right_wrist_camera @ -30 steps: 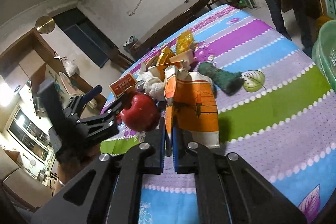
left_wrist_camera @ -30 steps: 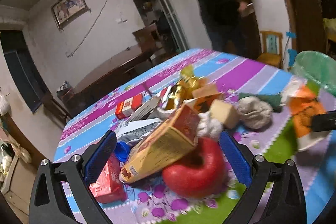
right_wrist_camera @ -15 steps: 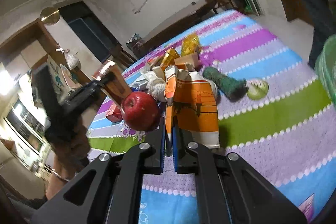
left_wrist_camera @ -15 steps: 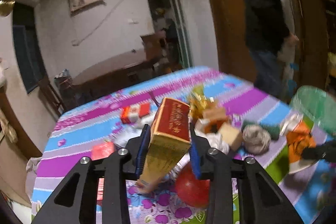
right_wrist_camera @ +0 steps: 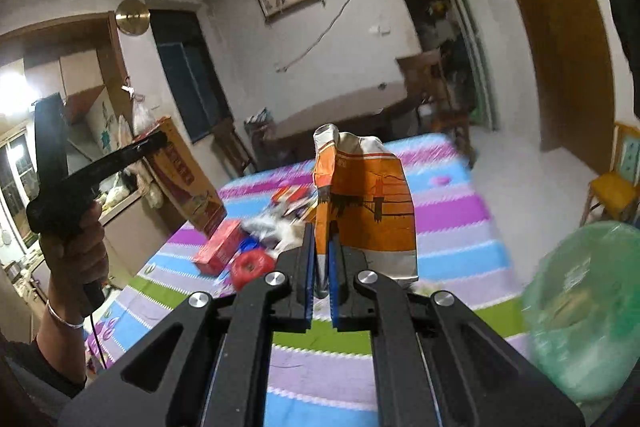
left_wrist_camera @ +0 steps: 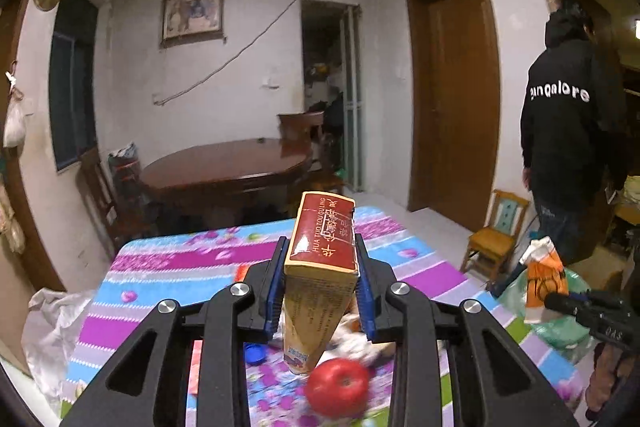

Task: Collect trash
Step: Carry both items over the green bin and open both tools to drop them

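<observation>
Bin (right_wrist_camera: 588, 311), green-lined, is seen at four o'clock from the right gripper (right_wrist_camera: 321, 263), clenched on an orange bag (right_wrist_camera: 368, 203) and the nearer; the left gripper (left_wrist_camera: 318, 287) is clamped on a red-and-yellow box (left_wrist_camera: 322, 267) held upright.

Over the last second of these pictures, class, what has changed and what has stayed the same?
The left gripper, open around the red and yellow carton before, closed on it and lifted it off the table. The right gripper raised the orange paper bag, already pinched, towards the green-lined bin. The red apple and remaining litter stayed on the striped tablecloth.
</observation>
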The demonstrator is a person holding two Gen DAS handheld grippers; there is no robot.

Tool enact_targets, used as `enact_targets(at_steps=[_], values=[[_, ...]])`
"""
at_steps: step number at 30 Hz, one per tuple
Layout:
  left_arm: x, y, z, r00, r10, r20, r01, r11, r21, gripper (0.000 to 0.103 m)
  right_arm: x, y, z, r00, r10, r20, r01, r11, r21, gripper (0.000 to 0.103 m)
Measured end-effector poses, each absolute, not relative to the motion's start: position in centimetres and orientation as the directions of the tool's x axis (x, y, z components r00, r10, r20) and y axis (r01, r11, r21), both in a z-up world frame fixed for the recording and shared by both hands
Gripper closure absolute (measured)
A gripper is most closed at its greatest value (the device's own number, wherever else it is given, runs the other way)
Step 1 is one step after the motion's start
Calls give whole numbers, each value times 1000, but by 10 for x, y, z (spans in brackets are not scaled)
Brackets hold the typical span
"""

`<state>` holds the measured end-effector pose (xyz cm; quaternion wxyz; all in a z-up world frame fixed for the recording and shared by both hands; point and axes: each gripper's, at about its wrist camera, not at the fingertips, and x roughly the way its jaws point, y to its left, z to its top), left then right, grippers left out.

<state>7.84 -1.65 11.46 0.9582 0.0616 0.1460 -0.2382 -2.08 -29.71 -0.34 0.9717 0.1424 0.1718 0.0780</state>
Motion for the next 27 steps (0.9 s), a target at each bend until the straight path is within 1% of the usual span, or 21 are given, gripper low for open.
enact_targets(at_steps=[4,7,12,14,18,22,27], values=[[64,-58,133,798,-530,-286,559,829,24,71,-47,-328,19,950,111,-292,-37,968,247,98],[54,-101,142,748,-603,-278,633,774,21,71,-65,-352,31,954,24,-299,37,980,196,98],[36,-184,148,626,-727,-282,760,650,11,71,-89,-398,41,931,-113,-347,171,975,140,98],[30,-223,146,575,-765,-290,800,600,1,71,-98,-422,41,910,-161,-382,227,965,133,98],[24,-299,136,486,-820,-304,855,518,-30,71,-105,-446,39,873,-212,-440,291,949,119,98],[38,-357,114,377,-862,-338,888,440,-132,71,-107,-464,31,844,-226,-486,333,932,145,98],[52,-416,79,323,-866,-382,900,406,-158,71,-113,-480,16,821,-236,-521,367,916,164,98]])
